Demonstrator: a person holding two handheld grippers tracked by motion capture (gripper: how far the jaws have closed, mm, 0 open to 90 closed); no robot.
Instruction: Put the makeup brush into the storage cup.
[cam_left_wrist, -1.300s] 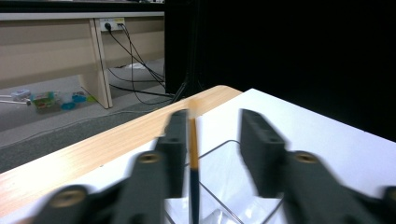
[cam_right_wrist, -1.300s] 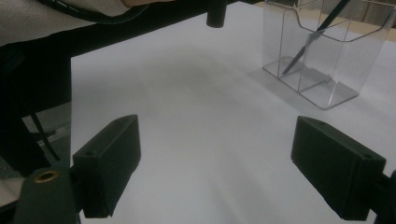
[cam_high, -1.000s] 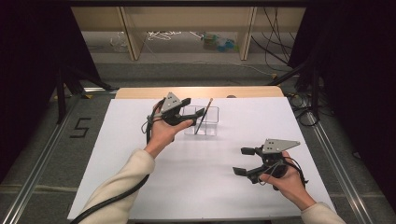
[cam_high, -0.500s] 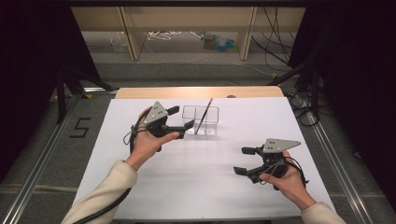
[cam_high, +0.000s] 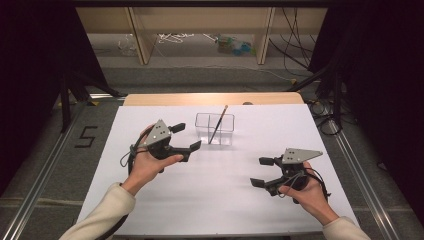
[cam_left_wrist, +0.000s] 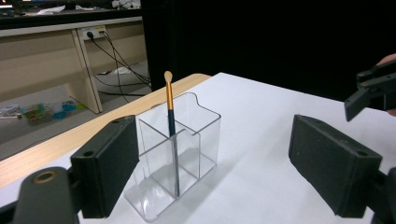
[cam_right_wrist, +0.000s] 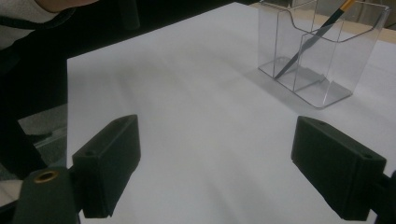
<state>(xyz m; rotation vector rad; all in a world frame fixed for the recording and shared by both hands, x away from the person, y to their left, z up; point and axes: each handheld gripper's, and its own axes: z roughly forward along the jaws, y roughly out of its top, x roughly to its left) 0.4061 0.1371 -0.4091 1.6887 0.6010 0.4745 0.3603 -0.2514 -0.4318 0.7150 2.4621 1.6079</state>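
A clear acrylic holder (cam_high: 215, 131) with compartments stands at the far middle of the white sheet. A thin brush (cam_high: 218, 125) with a dark handle and orange ferrule leans in it, tip up. My left gripper (cam_high: 186, 137) hovers just left of the holder. It is open, its jaws have just been opening, and nothing is between them. In the left gripper view the holder (cam_left_wrist: 187, 140) and brush (cam_left_wrist: 170, 107) sit just beyond the open left gripper (cam_left_wrist: 219, 172). My right gripper (cam_high: 261, 172) rests open at the near right. Its own view shows the holder (cam_right_wrist: 322, 51) far ahead.
The white sheet (cam_high: 225, 200) covers the table, with a wooden strip (cam_high: 210, 98) along its far edge. Dark curtains flank both sides. Floor rails and a "5" mark (cam_high: 86, 136) lie to the left. Shelf legs and cables stand behind the table.
My left gripper has drawn back from the holder toward the left and the near side, with wider jaws. The brush stays in the holder. The right gripper has kept still.
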